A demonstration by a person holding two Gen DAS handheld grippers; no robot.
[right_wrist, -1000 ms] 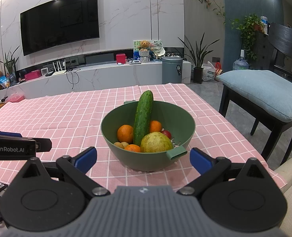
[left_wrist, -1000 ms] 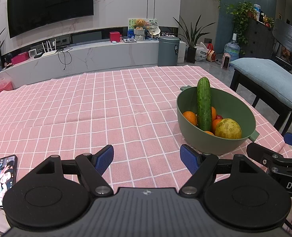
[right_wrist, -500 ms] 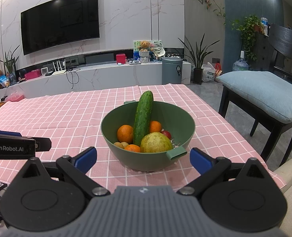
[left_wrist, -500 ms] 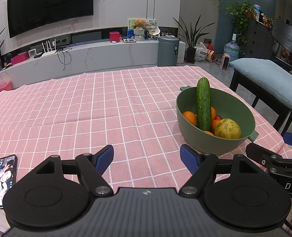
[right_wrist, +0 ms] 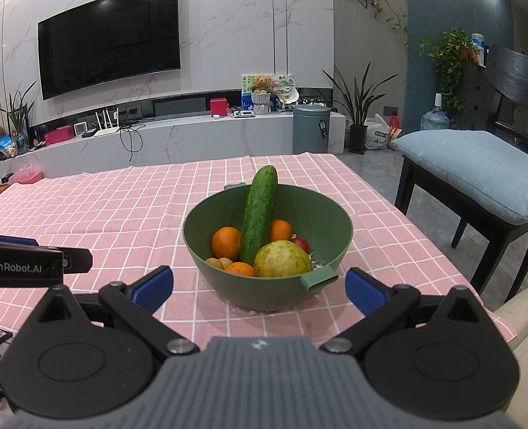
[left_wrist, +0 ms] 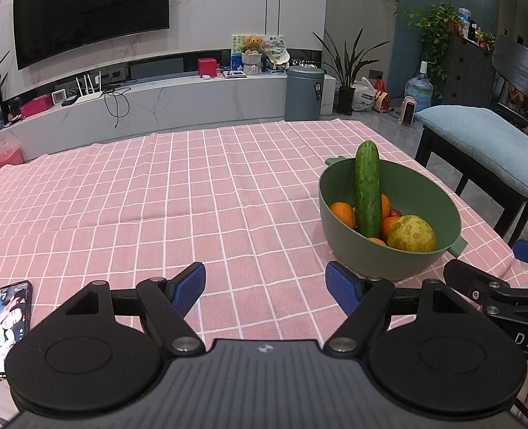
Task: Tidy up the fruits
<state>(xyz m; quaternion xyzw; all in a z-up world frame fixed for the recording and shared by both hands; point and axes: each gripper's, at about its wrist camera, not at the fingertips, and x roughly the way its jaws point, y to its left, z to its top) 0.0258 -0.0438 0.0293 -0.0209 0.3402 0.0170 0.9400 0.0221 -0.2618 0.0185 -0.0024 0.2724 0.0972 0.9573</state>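
A green bowl (right_wrist: 339, 214) (left_wrist: 439, 200) stands on the pink checked tablecloth (left_wrist: 156, 196) at the right side of the table. In it a cucumber (right_wrist: 258, 214) (left_wrist: 367, 189) leans upright, with oranges (right_wrist: 225, 242), a large yellow-green fruit (right_wrist: 282, 260) (left_wrist: 411, 234), small brown fruits (right_wrist: 219, 262) and a red one (right_wrist: 301, 242). My right gripper (right_wrist: 258, 287) is open and empty, just in front of the bowl. My left gripper (left_wrist: 265, 282) is open and empty over the cloth, left of the bowl.
A phone (left_wrist: 10, 318) lies at the table's near left edge. A cushioned bench (right_wrist: 478, 171) stands right of the table. A TV (right_wrist: 108, 39) and a low cabinet (right_wrist: 192, 139) are beyond the far edge.
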